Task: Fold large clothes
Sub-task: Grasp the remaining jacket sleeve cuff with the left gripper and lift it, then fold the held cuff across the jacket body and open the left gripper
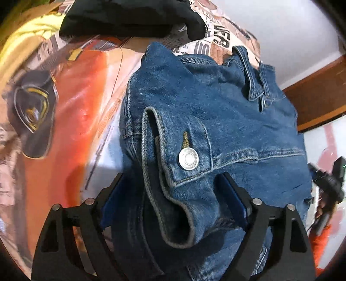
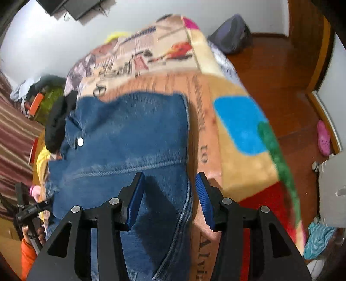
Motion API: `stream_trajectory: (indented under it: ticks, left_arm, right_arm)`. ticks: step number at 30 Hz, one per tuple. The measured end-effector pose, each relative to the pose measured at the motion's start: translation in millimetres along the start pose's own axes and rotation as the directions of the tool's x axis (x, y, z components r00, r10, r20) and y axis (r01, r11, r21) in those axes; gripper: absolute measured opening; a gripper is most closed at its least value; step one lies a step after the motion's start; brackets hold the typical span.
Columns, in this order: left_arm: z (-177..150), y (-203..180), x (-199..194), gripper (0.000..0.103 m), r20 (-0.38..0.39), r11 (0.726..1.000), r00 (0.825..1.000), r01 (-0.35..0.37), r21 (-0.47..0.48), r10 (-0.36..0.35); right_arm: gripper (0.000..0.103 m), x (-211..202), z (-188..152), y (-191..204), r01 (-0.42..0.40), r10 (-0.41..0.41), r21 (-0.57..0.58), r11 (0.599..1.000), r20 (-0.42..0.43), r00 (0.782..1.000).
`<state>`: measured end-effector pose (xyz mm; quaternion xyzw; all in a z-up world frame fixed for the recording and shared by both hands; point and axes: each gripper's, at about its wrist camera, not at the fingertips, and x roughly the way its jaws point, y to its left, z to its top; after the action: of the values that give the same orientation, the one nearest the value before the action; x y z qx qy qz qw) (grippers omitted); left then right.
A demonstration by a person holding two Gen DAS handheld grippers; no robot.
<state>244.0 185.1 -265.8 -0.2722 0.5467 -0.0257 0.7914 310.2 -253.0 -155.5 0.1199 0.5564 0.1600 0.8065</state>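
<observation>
Blue denim jacket [image 1: 216, 121] spread on a patterned fleece bed blanket [image 2: 233, 173], with a claw at each side of it.

The blanket fills most of both views, printed with an orange car at the left of the left wrist view and a blue patch at the right of the right wrist view. The jacket lies across the middle of each frame, and a black garment [image 1: 129, 17] sits beyond it at the top of the left view. The left gripper [image 1: 173, 186], at the bottom centre, has its jaws spread wide around a bunched sleeve cuff [image 1: 173, 164] bearing a silver snap button [image 1: 188, 157]; whether the pads press the cloth cannot be told. The right gripper [image 2: 169, 190], bottom centre, stands spread over the jacket's right-hand edge, one finger above denim, the other above blanket.
</observation>
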Motion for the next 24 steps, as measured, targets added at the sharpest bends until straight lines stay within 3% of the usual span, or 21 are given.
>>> stream_trajectory:
  ticks: [5, 10, 12, 13, 15, 17, 20, 24]
  left_arm:
    - [7, 6, 4, 0.088, 0.029, 0.997, 0.997, 0.071, -0.029, -0.070]
    - [15, -9, 4, 0.071, 0.040, 0.998, 0.997, 0.061, 0.002, -0.061]
    - [16, -11, 0, 0.062, 0.056, 0.999, 0.997, 0.046, 0.001, -0.046]
    - [16, -13, -5, 0.052, 0.067, 1.000, 0.997, 0.029, 0.002, -0.029]
    - [19, -16, -13, 0.044, 0.070, 1.000, 0.997, 0.012, 0.013, -0.013]
    - [22, -22, -26, 0.034, 0.089, 0.999, 0.996, -0.017, 0.044, 0.013]
    - [32, -44, -53, 0.024, 0.141, 0.993, 0.990, -0.030, 0.113, 0.013]
    - [48, -78, -91, 0.021, 0.210, 0.983, 0.977, 0.010, 0.184, -0.049]
  right_arm:
    - [0.055, 16, 16, -7, -0.082, 0.083, 0.035, 0.996, -0.030, 0.996]
    - [0.058, 30, 34, -14, -0.140, 0.146, 0.082, 0.987, -0.081, 0.986]
    - [0.055, 34, 39, -15, -0.144, 0.153, 0.112, 0.983, -0.078, 0.985]
    - [0.050, 35, 40, -13, -0.135, 0.144, 0.117, 0.984, -0.070, 0.987]
    - [0.044, 29, 40, -4, -0.100, 0.105, 0.101, 0.990, -0.046, 0.993]
    - [0.020, 17, 41, 5, -0.058, 0.058, 0.051, 0.997, -0.004, 0.998]
    - [0.017, -11, 41, 19, -0.092, 0.092, -0.004, 0.996, 0.061, 0.994]
    - [0.015, -49, 43, 44, -0.111, 0.121, -0.085, 0.990, 0.126, 0.985]
